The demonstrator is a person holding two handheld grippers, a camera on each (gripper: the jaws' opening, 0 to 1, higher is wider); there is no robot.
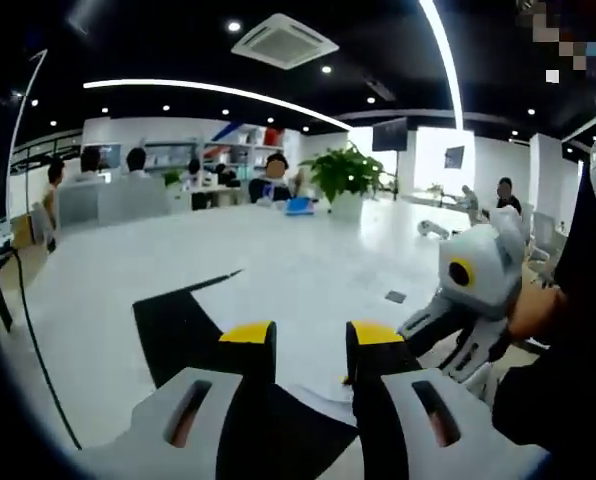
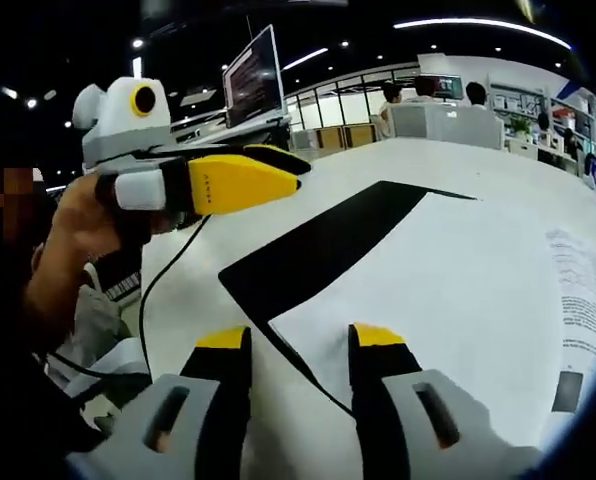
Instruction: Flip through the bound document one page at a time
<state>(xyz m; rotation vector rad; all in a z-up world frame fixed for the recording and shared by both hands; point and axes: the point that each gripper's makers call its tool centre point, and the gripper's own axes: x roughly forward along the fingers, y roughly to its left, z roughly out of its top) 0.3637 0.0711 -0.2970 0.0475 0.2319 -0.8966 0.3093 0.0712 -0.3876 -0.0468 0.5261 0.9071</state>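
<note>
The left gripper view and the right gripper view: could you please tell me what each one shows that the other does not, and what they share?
Seen in the left gripper view, not the right one: a potted plant far along the white table, and a ceiling air vent.

Seen in the right gripper view, not the left one: printed text on the document's page, a monitor, and a black cable.

Both share the table, the black mat under the white document, and seated people beyond. Each also catches the other gripper: right gripper, left gripper.

document [image 2: 448, 290] on mat [image 2: 318, 250], on table [image 2: 193, 300]
</note>
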